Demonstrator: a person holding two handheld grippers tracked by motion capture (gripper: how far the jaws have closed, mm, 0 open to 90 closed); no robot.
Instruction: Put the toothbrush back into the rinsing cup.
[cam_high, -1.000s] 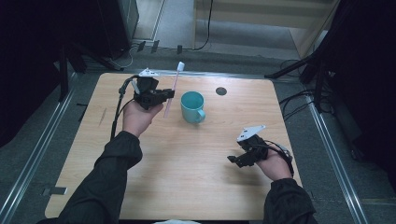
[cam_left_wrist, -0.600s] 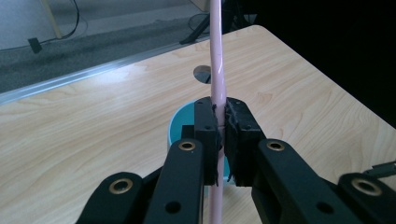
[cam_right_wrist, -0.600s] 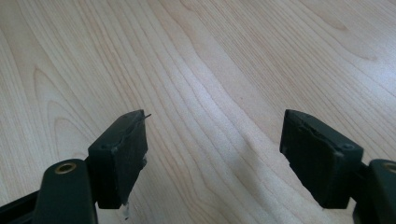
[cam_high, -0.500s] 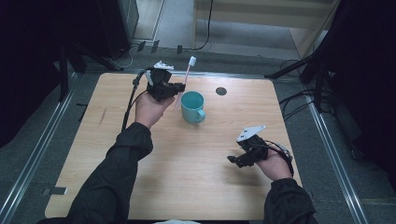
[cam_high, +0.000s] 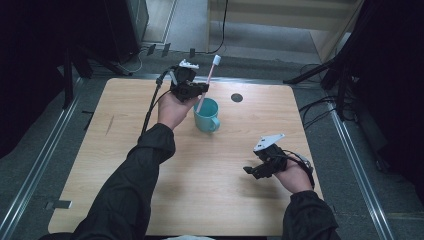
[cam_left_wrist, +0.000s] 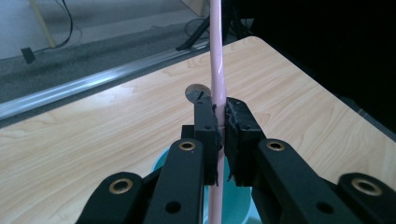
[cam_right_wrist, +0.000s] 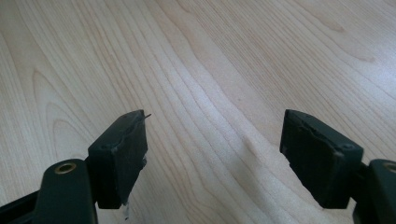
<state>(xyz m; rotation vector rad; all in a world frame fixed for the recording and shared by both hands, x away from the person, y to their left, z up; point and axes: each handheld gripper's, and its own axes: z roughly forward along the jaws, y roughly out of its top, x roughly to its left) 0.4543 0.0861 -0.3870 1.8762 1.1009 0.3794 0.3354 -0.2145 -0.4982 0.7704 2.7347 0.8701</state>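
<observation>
So the left gripper, jaws clamped on the pink toothbrush, has carried it across to right over the teal mug, basically ready to drop in, while the right gripper idles jaws-apart above the desk.

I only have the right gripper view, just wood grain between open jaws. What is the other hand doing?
Observer: The left claw is shut on a pink toothbrush, held nearly upright.
Operator: Where is it over the table?
Observer: Its lower end hangs over the mouth of a teal mug, near the table's far edge in the high view.
Operator: Is my right claw near that mug?
Observer: No. The right claw sits at the near right of the table, well apart from the mug, with nothing between its jaws.
</observation>
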